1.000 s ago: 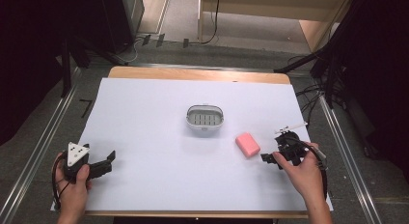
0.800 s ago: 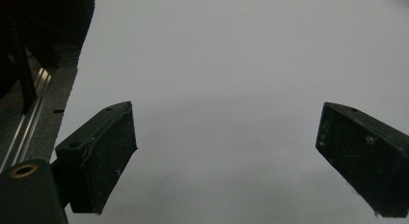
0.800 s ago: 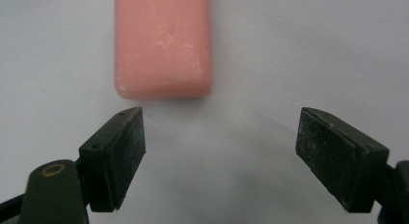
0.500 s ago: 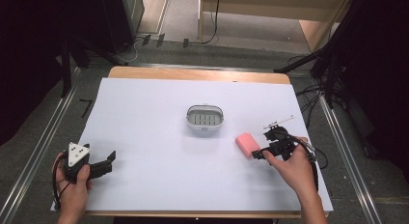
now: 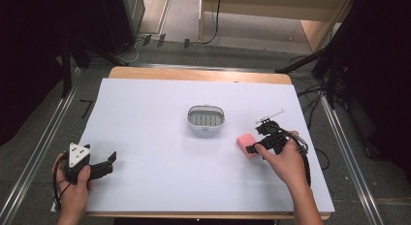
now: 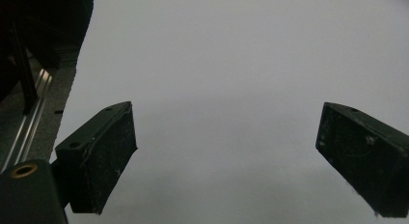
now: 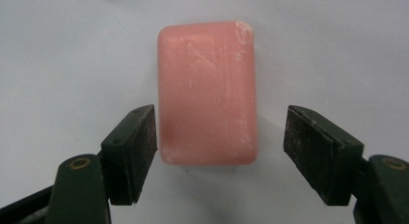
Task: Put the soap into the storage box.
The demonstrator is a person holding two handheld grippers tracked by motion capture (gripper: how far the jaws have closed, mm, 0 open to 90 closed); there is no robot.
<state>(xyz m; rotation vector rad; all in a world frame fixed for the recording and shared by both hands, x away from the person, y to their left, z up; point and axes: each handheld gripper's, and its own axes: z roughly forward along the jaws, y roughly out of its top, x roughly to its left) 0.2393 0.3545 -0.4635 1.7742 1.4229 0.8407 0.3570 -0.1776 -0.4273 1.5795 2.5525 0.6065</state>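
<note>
A pink bar of soap point(image 5: 244, 140) point(image 7: 207, 89) lies flat on the white sheet, right of the middle. My right gripper point(image 5: 254, 143) point(image 7: 219, 147) reaches it from the right, and the bar's near end sits between the jaws. The jaws have just been closing. One pad stands right at the bar's side and a gap remains at the other pad, so the gripper is open. At the front left, my left gripper point(image 5: 110, 163) point(image 6: 224, 156) rests in the hand, open wide, with bare sheet between its jaws.
A white oval soap dish point(image 5: 206, 119) with a grey slotted insert stands at the middle of the table, up and left of the soap. The white sheet point(image 5: 145, 113) covers the wooden table. Metal rails run along both sides.
My right gripper has moved left to the soap, and its jaws now straddle the bar's near end and stand narrower. The left hand has stayed still.
</note>
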